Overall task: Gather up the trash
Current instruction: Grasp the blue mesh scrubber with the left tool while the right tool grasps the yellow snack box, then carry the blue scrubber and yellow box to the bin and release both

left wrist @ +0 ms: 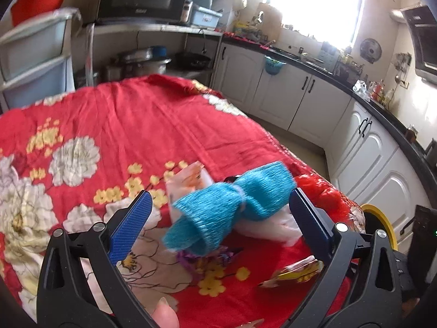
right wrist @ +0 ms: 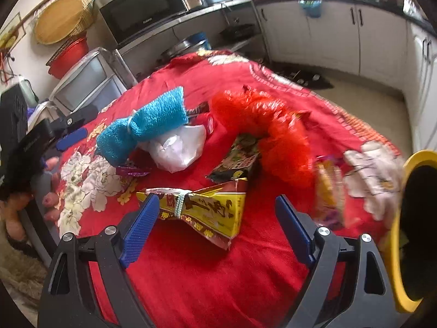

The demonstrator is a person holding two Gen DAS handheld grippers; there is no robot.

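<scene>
Trash lies on a table under a red flowered cloth (left wrist: pixel 123 125). A blue crepe bundle tied in the middle (left wrist: pixel 232 205) sits between the wide-apart blue pads of my left gripper (left wrist: pixel 220 210), which is open and not pressing it. A white plastic bag (left wrist: pixel 270 224), a purple wrapper (left wrist: pixel 207 257) and a yellow snack packet (left wrist: pixel 297 273) lie close by. In the right wrist view my right gripper (right wrist: pixel 217 216) stands open over the yellow packet (right wrist: pixel 207 210), pads apart from it. Beyond are the blue bundle (right wrist: pixel 144 128), white bag (right wrist: pixel 177 147), a dark packet (right wrist: pixel 240 158) and red tinsel (right wrist: pixel 275 134).
A yellow-rimmed bin (right wrist: pixel 401 235) stands at the table's right edge, seen also as a yellow rim (left wrist: pixel 382 218). A person's fingers (right wrist: pixel 52 199) hold the left gripper's body (right wrist: pixel 30 142). White kitchen cabinets (left wrist: pixel 300 95), a microwave (right wrist: pixel 142 13) and plastic drawers (left wrist: pixel 35 54) surround the table.
</scene>
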